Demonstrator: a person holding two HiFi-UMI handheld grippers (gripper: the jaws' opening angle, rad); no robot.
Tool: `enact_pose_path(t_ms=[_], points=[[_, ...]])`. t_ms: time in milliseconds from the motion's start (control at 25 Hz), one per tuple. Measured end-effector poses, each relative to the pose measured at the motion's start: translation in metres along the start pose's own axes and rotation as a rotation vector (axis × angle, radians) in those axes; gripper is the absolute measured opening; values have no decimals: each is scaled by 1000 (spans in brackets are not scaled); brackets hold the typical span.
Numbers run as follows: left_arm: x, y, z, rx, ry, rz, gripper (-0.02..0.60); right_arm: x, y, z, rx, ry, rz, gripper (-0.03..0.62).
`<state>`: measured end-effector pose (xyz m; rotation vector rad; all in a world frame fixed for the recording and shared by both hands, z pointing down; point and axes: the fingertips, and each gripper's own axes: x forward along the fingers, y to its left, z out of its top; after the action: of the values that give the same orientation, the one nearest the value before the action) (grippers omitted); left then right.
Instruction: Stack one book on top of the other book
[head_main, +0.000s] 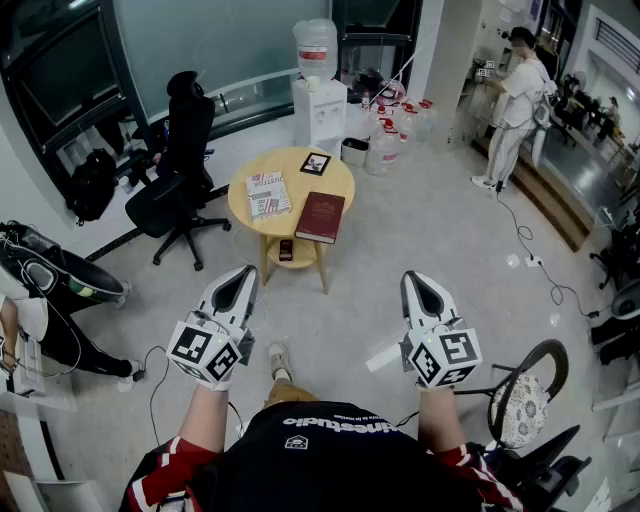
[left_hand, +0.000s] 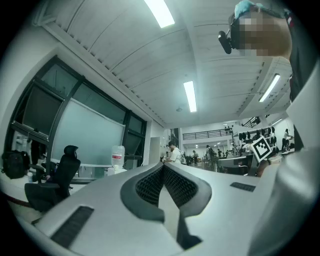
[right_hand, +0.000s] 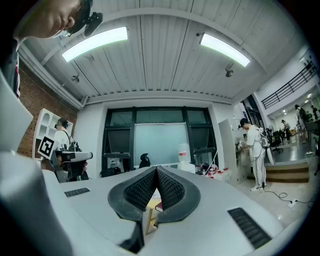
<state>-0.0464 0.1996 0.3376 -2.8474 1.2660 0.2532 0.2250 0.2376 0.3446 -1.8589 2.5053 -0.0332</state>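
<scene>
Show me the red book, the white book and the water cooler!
dark red book (head_main: 320, 217): head view, middle of its cover.
white book (head_main: 268, 194): head view, middle of its cover.
water cooler (head_main: 320, 112): head view, front of its white cabinet.

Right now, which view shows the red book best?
The head view: the red book lies whole on the table, beside the white book. The right gripper view catches only a sliver of it past the jaws; the left gripper view shows none.
</scene>
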Motion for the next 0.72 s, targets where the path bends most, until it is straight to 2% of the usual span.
enact_pose_path(t_ms=[720], points=[[-15, 7, 3, 9, -2, 30, 15, 0, 10, -3, -4, 10, 17, 28]])
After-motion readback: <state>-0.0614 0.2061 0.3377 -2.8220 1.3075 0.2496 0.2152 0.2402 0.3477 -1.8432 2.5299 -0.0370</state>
